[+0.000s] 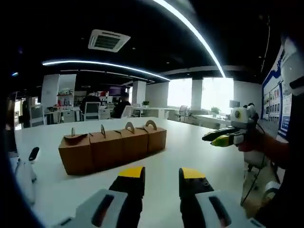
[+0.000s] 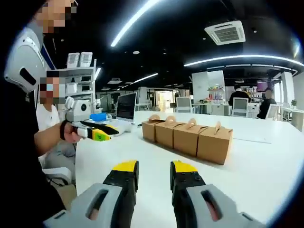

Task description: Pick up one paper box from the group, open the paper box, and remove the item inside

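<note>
Four brown paper boxes [image 1: 114, 145] stand in a touching row on the white desk [image 1: 190, 152], untouched, while the left tool [image 1: 161, 179] and right tool [image 2: 154, 172] hover apart, released and empty, flanking them for an approach.

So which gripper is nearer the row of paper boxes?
Left, though only slightly: the row of paper boxes looks a bit larger ahead-left of the left gripper. The right gripper has the row ahead to its right, also apart from it.
</note>
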